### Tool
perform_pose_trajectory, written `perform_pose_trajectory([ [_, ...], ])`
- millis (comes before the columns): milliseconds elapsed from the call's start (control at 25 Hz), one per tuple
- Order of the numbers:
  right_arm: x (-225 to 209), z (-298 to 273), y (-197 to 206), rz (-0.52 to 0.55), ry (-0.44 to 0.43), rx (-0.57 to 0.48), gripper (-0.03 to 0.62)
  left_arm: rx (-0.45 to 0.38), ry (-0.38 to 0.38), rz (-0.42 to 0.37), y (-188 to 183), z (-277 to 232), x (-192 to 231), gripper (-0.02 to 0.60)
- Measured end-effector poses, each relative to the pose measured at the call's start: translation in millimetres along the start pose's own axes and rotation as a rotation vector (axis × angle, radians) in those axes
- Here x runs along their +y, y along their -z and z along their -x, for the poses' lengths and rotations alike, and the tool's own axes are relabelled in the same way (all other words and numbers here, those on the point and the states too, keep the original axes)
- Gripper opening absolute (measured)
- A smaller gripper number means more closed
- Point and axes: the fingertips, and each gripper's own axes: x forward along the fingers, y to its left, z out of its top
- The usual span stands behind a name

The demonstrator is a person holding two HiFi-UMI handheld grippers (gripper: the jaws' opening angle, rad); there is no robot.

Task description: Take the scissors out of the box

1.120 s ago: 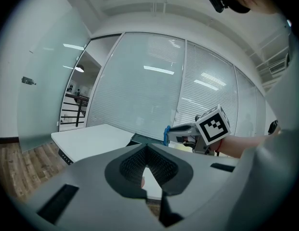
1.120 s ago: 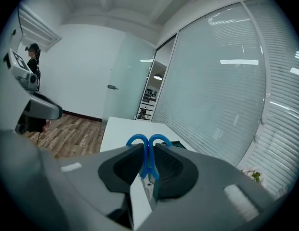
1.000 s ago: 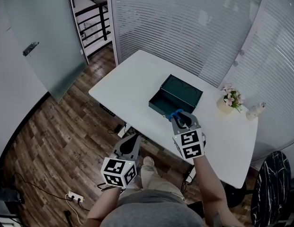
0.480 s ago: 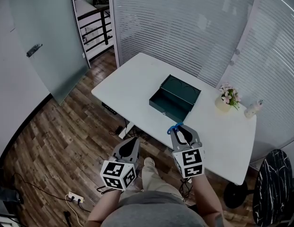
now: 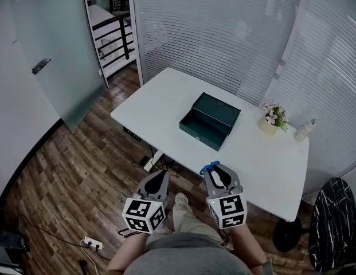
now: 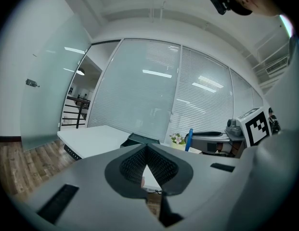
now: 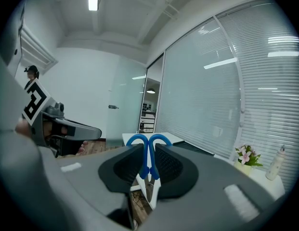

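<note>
Right gripper [image 7: 149,166] is pinching the scissors [image 7: 148,146]. Its pads press on the blue handles just under the two loops. The loops poke out past the jaw tips and the blades run back between the pads.

Left gripper [image 6: 147,150] is pressed together at the tips with nothing in it, just beside the right one.

Both grippers are well to the near side of the box [image 5: 209,121], past the near edge of the table [image 5: 166,93]. The box sits open on the table and looks empty inside, though the head view is too small to be sure. Flower pot [image 5: 270,121] and bottle [image 5: 304,130] stand beyond the box's right end.

Progress: the scissors are out of the box and well apart from it, so the main step looks done. What's left, if anything, is setting them down, probably on the table.
</note>
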Motion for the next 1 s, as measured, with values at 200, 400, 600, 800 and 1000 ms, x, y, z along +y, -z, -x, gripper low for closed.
perform_pose_trajectory([
  [200,-1.8,2.2,-3.8,-0.01,-0.001,-0.015,0.086,-0.001,-0.002,0.003,-0.3,-1.5,-1.3,0.005],
  [400,0.0,0.9,-8.3,-0.017,0.003,-0.025,0.086,0.004,0.0,0.0,-0.9,-1.2,0.3,0.005],
  [600,2.2,-0.9,-9.7,-0.019,-0.001,-0.037,0.086,0.003,-0.003,0.002,-1.6,-0.8,3.6,0.005],
  [800,4.0,-2.2,-11.1,-0.023,-0.006,-0.041,0.086,0.004,-0.008,0.008,-2.0,-0.9,7.0,0.005],
  [1000,3.0,-3.4,-11.7,-0.025,-0.011,-0.042,0.086,0.006,-0.01,0.012,-2.4,-1.2,7.6,0.005],
])
